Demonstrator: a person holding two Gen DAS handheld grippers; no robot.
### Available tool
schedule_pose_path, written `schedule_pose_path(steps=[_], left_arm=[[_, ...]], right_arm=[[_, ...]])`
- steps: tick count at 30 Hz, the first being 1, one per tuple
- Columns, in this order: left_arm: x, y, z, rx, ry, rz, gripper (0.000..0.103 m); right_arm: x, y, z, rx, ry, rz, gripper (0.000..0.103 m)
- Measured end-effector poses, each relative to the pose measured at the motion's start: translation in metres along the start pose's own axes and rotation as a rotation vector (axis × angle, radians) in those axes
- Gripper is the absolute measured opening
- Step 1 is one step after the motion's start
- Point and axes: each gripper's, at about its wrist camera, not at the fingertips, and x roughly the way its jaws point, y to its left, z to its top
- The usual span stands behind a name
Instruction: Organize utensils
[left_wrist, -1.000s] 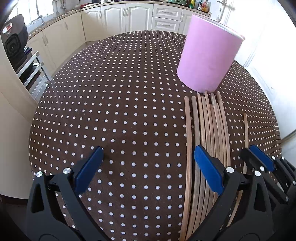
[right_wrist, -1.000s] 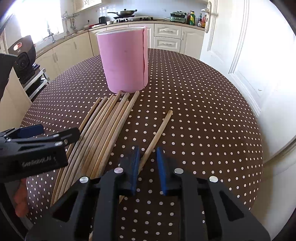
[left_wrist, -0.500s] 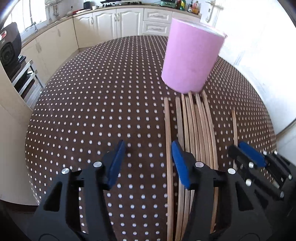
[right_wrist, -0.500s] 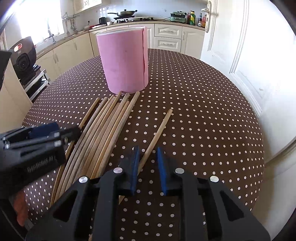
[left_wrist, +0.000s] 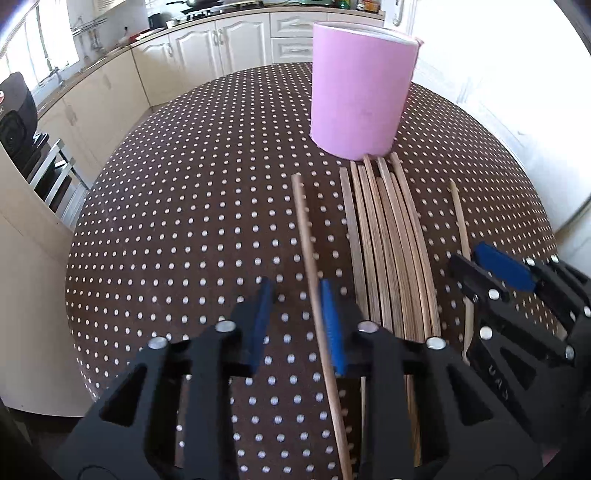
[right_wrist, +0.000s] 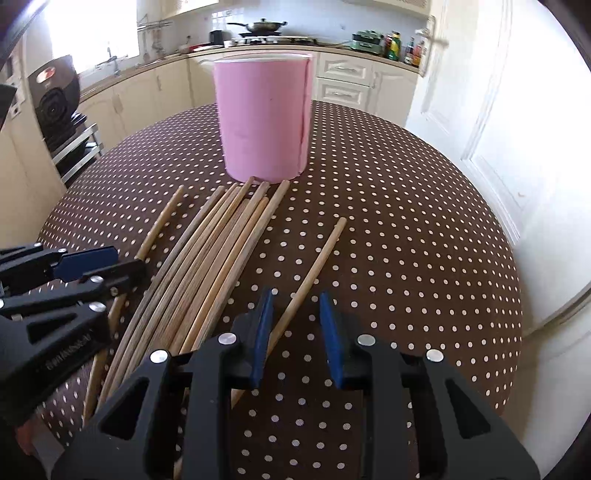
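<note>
moved: one stick has been pulled away from the pile of sticks, to its left.
left gripper: jaws closing, that stick between them, touching only the right pad.
right gripper: jaws opening, a single stick between them, not squeezed.
pink cup: upright on the dotted tabletop, just behind the pile.

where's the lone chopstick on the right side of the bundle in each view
Left wrist view: the lone chopstick lies right of the bundle, running down to the right gripper at the right edge.
Right wrist view: it runs diagonally from centre frame down between the jaws of that gripper, which are opening, pads not pressing.
Shared landmark: the pink cylinder, upright just beyond the bundle's far tips.
</note>
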Motion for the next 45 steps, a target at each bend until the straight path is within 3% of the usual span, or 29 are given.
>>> schedule_pose_path(steps=[3,8,12,15,20,29,31,36,38,45], left_arm=[[-0.006,0.003,-0.006,0.008,0.016,-0.033,0.015],[-0.012,0.02,-0.016,-0.021,0.036,-0.122,0.015],[-0.014,0.027,-0.017,-0.061,0.033,-0.147,0.016],[-0.015,0.027,-0.017,-0.074,0.025,-0.129,0.016],[-0.009,0.018,-0.007,-0.096,0.026,-0.067,0.016],[0.006,-0.007,0.008,-0.124,-0.005,0.026,0.02],[0.007,-0.009,0.009,-0.132,-0.018,0.037,0.02],[0.012,-0.012,0.011,-0.115,-0.04,0.049,0.019],[0.011,-0.007,0.01,-0.136,-0.05,0.041,0.01],[0.013,0.012,0.014,-0.165,-0.067,-0.07,0.006]], right_arm=[[-0.003,-0.002,-0.003,-0.023,0.007,0.041,0.022],[-0.006,-0.007,-0.007,-0.074,0.017,0.089,0.018],[-0.008,-0.01,-0.006,-0.065,0.036,0.092,0.018],[-0.007,-0.01,-0.005,-0.046,0.046,0.073,0.019],[-0.002,-0.013,0.001,0.008,0.058,0.006,0.045],[0.001,-0.013,0.003,0.06,0.05,-0.017,0.044],[0.001,-0.012,0.003,0.059,0.044,-0.019,0.04],[0.002,-0.009,0.004,0.058,0.035,0.013,0.017],[0.002,-0.009,0.004,0.06,0.032,0.014,0.009],[0.001,-0.019,0.005,0.119,0.031,0.08,0.005]])
